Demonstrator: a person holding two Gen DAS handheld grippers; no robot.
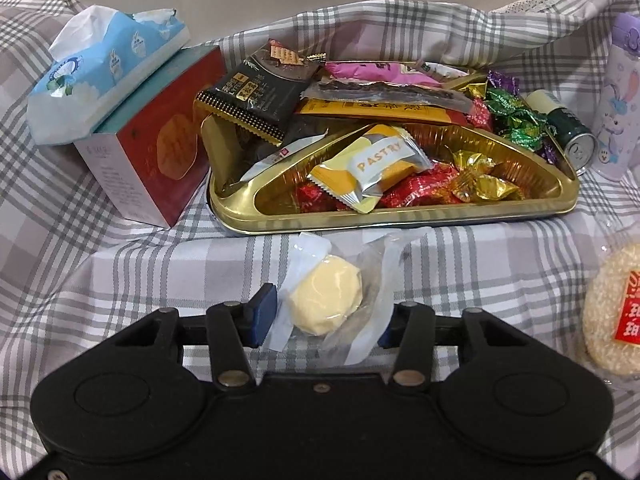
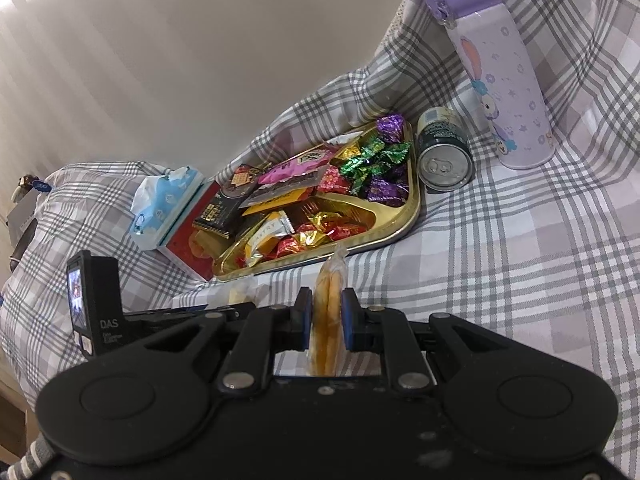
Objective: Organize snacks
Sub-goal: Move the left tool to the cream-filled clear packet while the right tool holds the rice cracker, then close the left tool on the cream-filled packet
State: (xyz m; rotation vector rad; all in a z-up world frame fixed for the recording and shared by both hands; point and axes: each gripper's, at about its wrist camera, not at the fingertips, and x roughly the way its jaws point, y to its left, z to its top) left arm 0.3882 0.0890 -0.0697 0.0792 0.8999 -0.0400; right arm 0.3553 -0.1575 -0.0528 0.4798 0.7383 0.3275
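Observation:
A round pale-yellow pastry (image 1: 325, 300) in a clear wrapper lies on the checked cloth in front of the gold tray (image 1: 400, 218). My left gripper (image 1: 324, 320) straddles it, open: the blue pads (image 1: 262, 312) touch only the loose wrapper edges. In the right wrist view my right gripper (image 2: 326, 316) is shut on a thin yellow round cracker pack (image 2: 328, 320), held on edge above the cloth. The gold tray (image 2: 400, 228) holds a "PASTRY" packet (image 1: 372, 168), foil candies (image 1: 516, 116) and several flat snack packs.
A red box (image 1: 148, 160) with a blue tissue pack (image 1: 108, 68) on top stands left of the tray. A dark can (image 2: 444, 160) lies beside a lilac bottle (image 2: 500, 76) to the right. A round sesame cake with a red label (image 1: 612, 312) shows at the right edge.

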